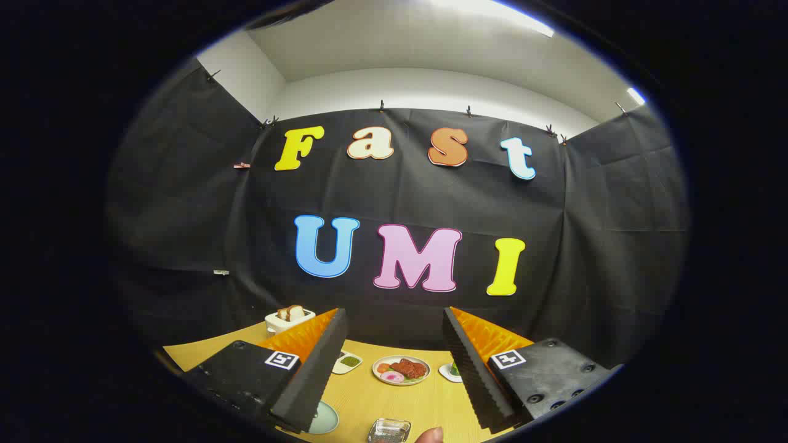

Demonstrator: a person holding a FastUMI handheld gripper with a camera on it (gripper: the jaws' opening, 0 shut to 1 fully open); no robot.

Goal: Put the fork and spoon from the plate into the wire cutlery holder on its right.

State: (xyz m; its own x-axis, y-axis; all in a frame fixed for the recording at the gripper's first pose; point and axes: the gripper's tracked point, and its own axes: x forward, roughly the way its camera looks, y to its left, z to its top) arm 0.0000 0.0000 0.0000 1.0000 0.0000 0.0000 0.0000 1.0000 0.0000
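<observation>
Hovering hand-held gripper (394, 357) – fingers spread, empty | plate (401, 370) beyond holds food | white holder (288, 320) – bread slices

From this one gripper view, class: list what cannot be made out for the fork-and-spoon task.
- Gripper: fingers open, holding nothing.
- Pale plate: mostly behind the left finger; any cutlery on it is hidden.
- Clear dish: cut off low, contents unclear.
- Small dish: half behind the right finger.

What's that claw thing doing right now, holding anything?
Gripper: open, fingers spread wide above the table, holding nothing; a plate of food lies beyond them.
</observation>
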